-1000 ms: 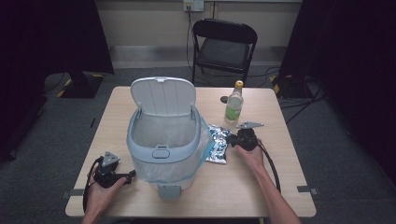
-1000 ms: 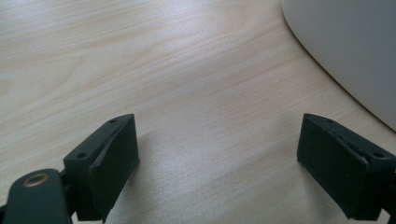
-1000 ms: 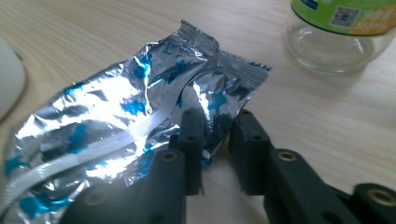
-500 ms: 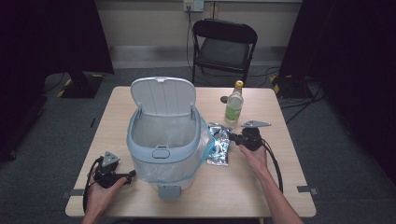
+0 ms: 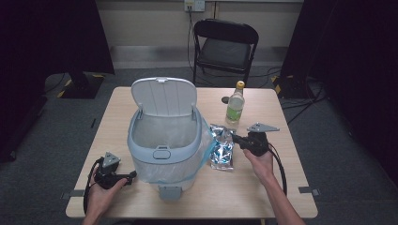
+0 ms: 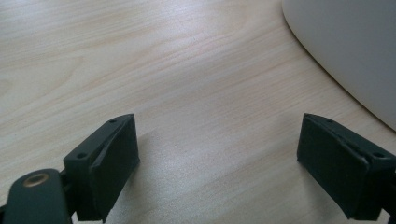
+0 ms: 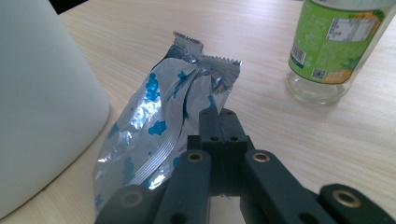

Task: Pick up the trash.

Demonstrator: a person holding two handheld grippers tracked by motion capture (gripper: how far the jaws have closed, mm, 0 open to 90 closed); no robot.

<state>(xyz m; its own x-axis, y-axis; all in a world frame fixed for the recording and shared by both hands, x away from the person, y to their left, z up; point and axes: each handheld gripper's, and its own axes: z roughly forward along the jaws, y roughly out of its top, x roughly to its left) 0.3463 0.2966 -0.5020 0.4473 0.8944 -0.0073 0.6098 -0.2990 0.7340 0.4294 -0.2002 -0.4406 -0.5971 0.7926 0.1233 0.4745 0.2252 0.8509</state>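
Note:
A silver foil snack bag with blue print (image 5: pixel 221 151) (image 7: pixel 154 126) lies tilted on the table just right of the white pedal bin (image 5: pixel 162 151), and its far end is raised. My right gripper (image 5: pixel 233 138) (image 7: pixel 218 114) is shut on the bag's crimped upper edge. The bin's lid (image 5: pixel 163 96) stands open, and a clear liner with a blue rim hangs inside. My left gripper (image 5: pixel 133 175) (image 6: pixel 219 158) rests low at the bin's front left, open with only bare tabletop between its jaws. The bin's white wall (image 6: pixel 355 51) (image 7: pixel 42 102) curves close beside each gripper.
A clear bottle with a green label and yellow cap (image 5: pixel 234 105) (image 7: pixel 336 46) stands upright behind the bag. The wooden table (image 5: pixel 281 187) has bare room at front right and far left. A black folding chair (image 5: pixel 225 47) stands beyond the far edge.
My right gripper has drawn back to the right and risen with the bag's edge in it, tilting the bag up. The left gripper has stayed where it was.

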